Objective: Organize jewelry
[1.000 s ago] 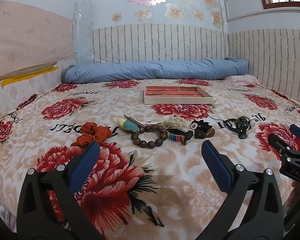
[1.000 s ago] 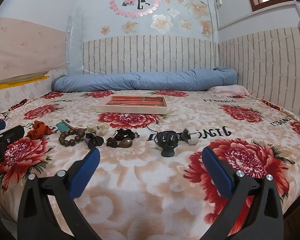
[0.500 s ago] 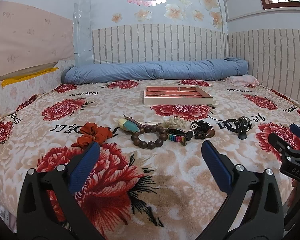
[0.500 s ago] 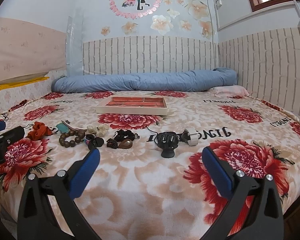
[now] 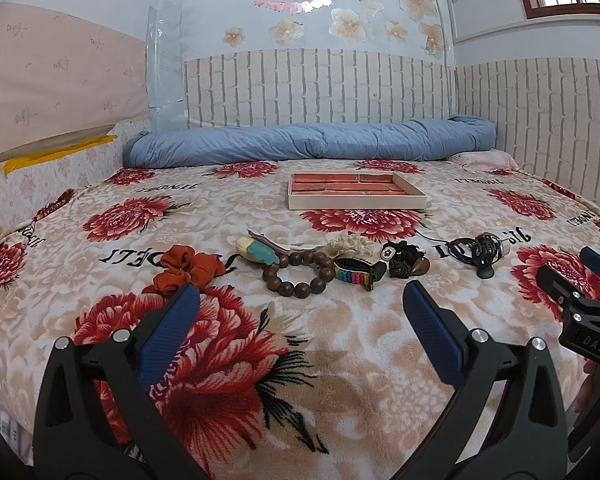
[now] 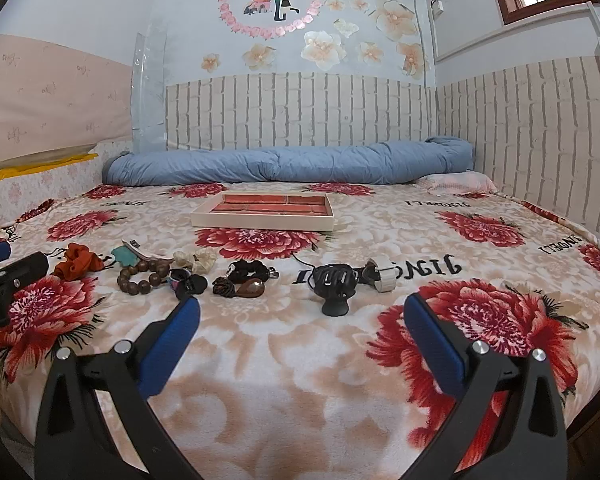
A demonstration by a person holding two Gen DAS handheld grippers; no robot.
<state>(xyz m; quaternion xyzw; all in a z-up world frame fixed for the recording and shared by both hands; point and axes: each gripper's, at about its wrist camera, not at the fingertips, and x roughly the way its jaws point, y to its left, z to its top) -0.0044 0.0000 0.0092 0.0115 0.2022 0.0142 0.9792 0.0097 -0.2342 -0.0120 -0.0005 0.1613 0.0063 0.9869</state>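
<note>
A row of jewelry lies across the flowered blanket: an orange scrunchie (image 5: pixel 188 270), a wooden bead bracelet (image 5: pixel 298 274), a rainbow watch band (image 5: pixel 358 273), a cream scrunchie (image 5: pixel 350 245), dark hair ties (image 5: pixel 406 258) and a black claw clip (image 5: pixel 480 254). A cream tray (image 5: pixel 356 201) with red lining sits beyond them. The right wrist view shows the bracelet (image 6: pixel 144 276), claw clip (image 6: pixel 336 284), a white watch (image 6: pixel 382 274) and the tray (image 6: pixel 260 222). My left gripper (image 5: pixel 300 320) and right gripper (image 6: pixel 300 324) are open and empty, short of the row.
A rolled blue duvet (image 5: pixel 312 142) lies along the brick-pattern wall at the bed's far side. A pink pillow (image 5: pixel 486 158) sits at the far right. The bed's near edge is just below both grippers.
</note>
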